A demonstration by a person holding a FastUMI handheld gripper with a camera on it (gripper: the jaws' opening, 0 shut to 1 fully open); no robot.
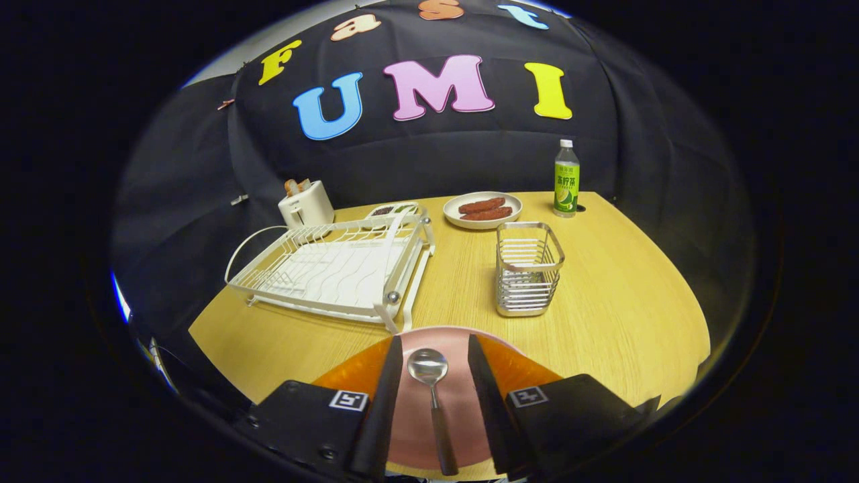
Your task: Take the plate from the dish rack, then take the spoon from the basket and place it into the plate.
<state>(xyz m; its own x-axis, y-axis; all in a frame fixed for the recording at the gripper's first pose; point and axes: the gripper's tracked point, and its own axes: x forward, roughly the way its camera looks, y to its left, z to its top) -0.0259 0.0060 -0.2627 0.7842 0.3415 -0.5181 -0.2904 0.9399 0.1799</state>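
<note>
A pink plate [463,396] lies on the wooden table right under my gripper [433,355]. On the plate rests a metal spoon [429,376] with a dark handle, bowl pointing away from me. The spoon lies in the gap between my two black fingers [386,396], which stand apart and do not touch it. Beyond the fingers to the left stands the white dish rack [335,268], with no plate in it. Beyond them to the right stands the metal wire basket [528,278], which looks empty.
A white toaster [305,203] with bread stands behind the rack. A white plate of sausages [483,209] and a green drink bottle [566,180] sit at the back of the table [624,295]. A small dark tray [392,210] peeks out behind the rack.
</note>
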